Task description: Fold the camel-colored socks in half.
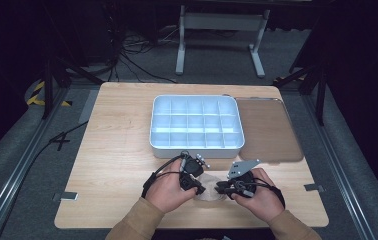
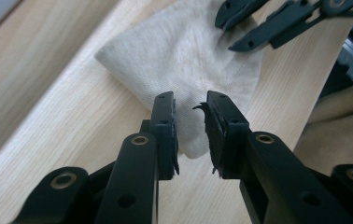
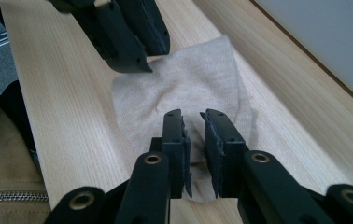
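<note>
Beige cloth (image 1: 210, 192) lies lower centre of the high view, on the table (image 1: 117, 165). Left gripper (image 2: 189, 122) and right gripper (image 3: 193, 135) (jaws narrowly apart, nothing pinched) should bite opposite edges squarely.

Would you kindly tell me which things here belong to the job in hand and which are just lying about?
In the job:
- beige cloth
- left tool
- right tool

Lying about:
- white divided tray
- brown lid
- table

Dark room, grey floor (image 1: 22, 165), white table frame (image 1: 222, 30).
</note>
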### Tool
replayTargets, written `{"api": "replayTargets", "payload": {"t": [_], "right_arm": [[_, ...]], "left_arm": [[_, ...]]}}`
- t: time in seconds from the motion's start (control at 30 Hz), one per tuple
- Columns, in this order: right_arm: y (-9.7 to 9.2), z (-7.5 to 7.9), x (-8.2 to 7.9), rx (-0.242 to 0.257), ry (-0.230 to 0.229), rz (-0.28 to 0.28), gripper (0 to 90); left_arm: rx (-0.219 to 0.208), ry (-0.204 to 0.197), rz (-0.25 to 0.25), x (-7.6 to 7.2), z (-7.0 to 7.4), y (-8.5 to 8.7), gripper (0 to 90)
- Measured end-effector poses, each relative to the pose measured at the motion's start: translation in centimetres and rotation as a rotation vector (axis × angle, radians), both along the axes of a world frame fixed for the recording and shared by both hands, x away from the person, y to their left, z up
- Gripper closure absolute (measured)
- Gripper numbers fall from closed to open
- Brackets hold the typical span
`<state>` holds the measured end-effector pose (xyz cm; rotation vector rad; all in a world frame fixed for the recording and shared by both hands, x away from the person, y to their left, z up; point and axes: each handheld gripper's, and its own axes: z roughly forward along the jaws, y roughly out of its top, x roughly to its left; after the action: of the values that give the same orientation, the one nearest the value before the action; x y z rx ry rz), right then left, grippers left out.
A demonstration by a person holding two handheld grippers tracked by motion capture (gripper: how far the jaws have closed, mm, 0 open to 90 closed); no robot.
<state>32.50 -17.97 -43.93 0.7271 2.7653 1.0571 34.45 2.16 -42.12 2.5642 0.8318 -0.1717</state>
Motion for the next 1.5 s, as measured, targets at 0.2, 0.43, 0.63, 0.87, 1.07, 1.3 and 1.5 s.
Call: {"api": "replayTargets", "payload": {"t": [0.2,0.43,0.63,0.87,1.07,1.3,1.5], "right_arm": [[-0.3,-0.4,0.0,-0.008,0.002,-0.006,77.4],[-0.9,-1.6,0.3,-0.055,0.023,-0.024,76.8],[-1.4,-1.9,0.6,-0.040,0.017,-0.041,76.7],[-1.7,-2.1,0.9,-0.014,0.033,-0.037,76.8],[-1.6,-2.1,0.8,-0.025,0.029,-0.034,76.8],[-1.9,-2.3,0.7,-0.002,0.023,-0.038,76.7],[-2.2,-2.4,0.9,0.005,0.000,-0.045,75.8]], "left_arm": [[0.040,0.017,-0.028,0.2,-0.9,-0.7,74.4],[0.073,0.041,-0.042,0.3,-1.6,-1.3,74.1],[0.072,0.051,-0.045,0.3,-1.7,-1.4,74.1],[0.064,0.071,-0.049,0.3,-1.4,-1.2,72.0],[-0.017,0.013,-0.018,0.5,0.2,-0.7,74.7],[-0.057,-0.042,0.057,1.2,0.7,-0.1,75.6],[-0.035,-0.034,0.097,1.6,0.5,0.6,75.6]]}}
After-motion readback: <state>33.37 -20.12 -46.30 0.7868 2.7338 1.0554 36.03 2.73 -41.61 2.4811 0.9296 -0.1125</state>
